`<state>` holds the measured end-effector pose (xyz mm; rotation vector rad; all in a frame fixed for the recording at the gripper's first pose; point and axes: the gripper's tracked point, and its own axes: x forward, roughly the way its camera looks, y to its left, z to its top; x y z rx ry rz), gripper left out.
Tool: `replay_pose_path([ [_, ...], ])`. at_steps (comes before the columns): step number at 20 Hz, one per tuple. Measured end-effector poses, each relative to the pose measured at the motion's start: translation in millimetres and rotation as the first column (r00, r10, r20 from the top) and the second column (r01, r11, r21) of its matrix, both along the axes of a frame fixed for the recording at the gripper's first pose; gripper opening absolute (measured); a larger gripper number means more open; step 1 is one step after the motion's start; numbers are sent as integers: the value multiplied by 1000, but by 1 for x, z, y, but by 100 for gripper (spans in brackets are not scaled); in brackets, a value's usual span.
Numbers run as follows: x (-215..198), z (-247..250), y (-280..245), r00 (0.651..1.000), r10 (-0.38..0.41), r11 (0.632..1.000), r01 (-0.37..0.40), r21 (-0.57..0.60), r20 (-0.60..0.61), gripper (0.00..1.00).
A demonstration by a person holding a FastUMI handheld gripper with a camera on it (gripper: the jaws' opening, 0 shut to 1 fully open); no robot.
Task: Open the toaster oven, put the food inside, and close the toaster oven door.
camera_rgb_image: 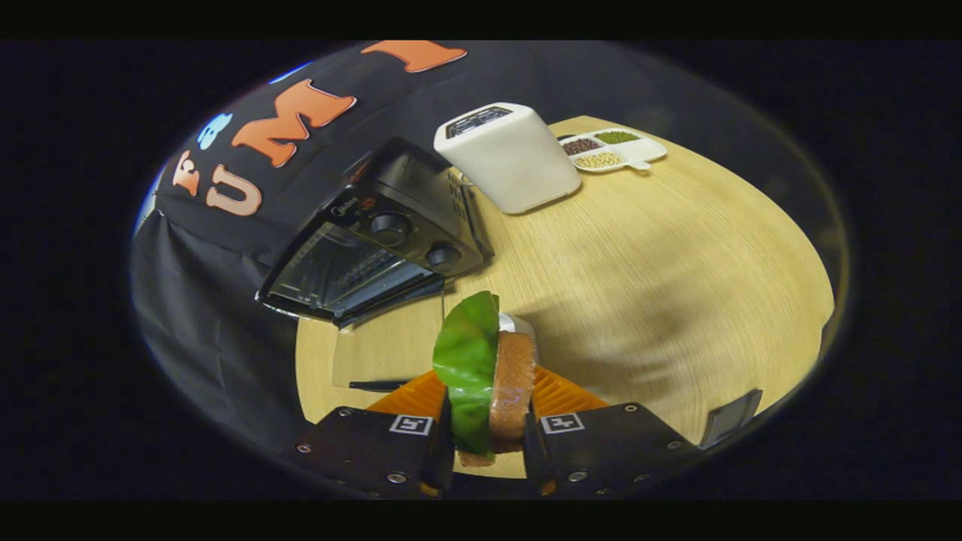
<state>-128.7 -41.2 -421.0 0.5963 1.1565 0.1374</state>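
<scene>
the food (488,368), a sandwich stood on edge, sits between the two fingers of the tongs (488,443), both fingers pressing its flat sides, so the tongs are clamped on it. it's held up above the bench (676,255), w/ its top end pointing toward the toaster oven (376,240). a green lettuce leaf (467,361) covers its side nearest the oven; a tan-orange bread or patty slab (513,383) is on the other side, and a pale whitish bit peeks out behind the top. lower end of the food is cut off btwn the fingers, can't make out the layers there.

toaster oven is beyond the food and off to the leaf side, black, w/ two round knobs (391,225) on its front panel. glass door looks dropped open toward the bench, but the fisheye bend makes that hard to be sure of; inside is dark, nothing readable. just past the oven stands a white boxy appliance (507,158), and further beyond that a white divided tray (612,150) w/ green, dark and pale grains in its compartments. near the tongs a small dark object (729,417) lies at the bench edge, unclear what it is.
</scene>
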Motion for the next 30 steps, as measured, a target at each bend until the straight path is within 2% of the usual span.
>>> replay_pose_path([
  [7,12,44,-3,995,-47,999,49,-21,93,38],
  [14,33,97,37,978,-67,996,54,71,196,38],
  [23,50,94,136,976,-72,977,26,213,208,38],
  [30,76,84,178,968,-158,942,88,323,196,38],
])
